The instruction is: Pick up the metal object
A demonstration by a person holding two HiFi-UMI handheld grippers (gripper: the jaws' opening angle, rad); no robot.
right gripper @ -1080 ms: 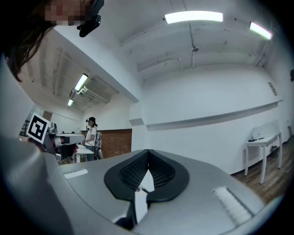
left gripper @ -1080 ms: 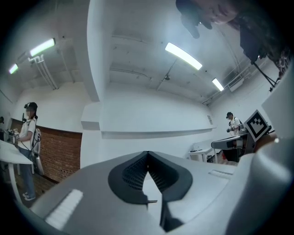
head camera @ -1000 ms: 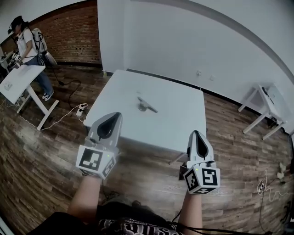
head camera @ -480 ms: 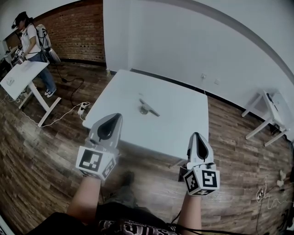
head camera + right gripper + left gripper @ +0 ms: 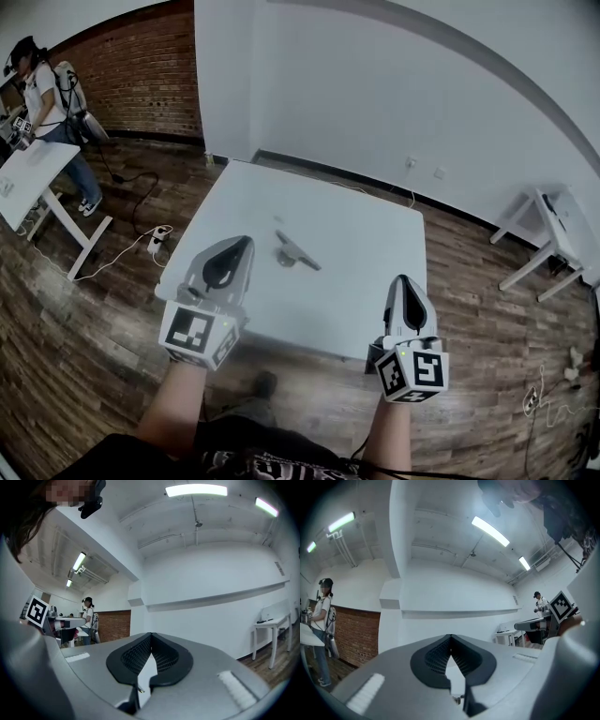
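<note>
The metal object (image 5: 295,251), a grey piece with a round end and a long thin arm, lies near the middle of the white table (image 5: 366,234). My left gripper (image 5: 243,243) hangs over the table's near left edge, short of the object, shut and empty. My right gripper (image 5: 401,278) hovers at the near right edge, also shut with nothing in it. In the left gripper view the jaw tips (image 5: 450,636) meet, and in the right gripper view the tips (image 5: 151,634) meet too. The object does not show in either gripper view.
A person (image 5: 42,89) stands at another white table (image 5: 28,164) far left, before a brick wall (image 5: 141,66). A cable with a power strip (image 5: 155,239) lies on the wooden floor left of my table. A small white table (image 5: 553,225) stands at the right.
The table and the metal object have drawn nearer in the head view. Both grippers stay shut and now overlap the table's near edge.
</note>
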